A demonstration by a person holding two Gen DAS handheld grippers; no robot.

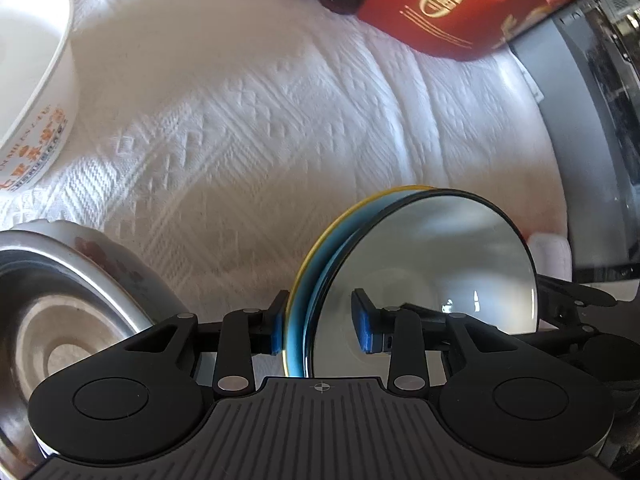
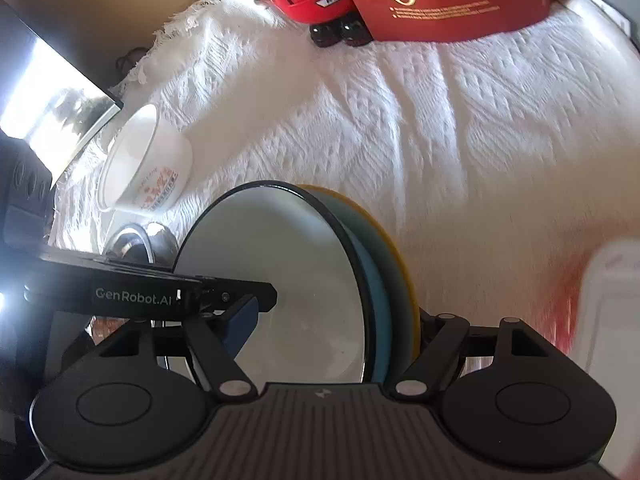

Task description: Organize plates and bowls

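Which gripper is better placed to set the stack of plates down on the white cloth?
Probably the right gripper: its fingers straddle the whole stack of plates, white face to yellow back. On the left gripper, one pad stands clear of the white plate.

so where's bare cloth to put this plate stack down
The open patch is the middle of the white tablecloth, between the red box at the back and the plate stack. The left is crowded: white bowl and steel bowl.
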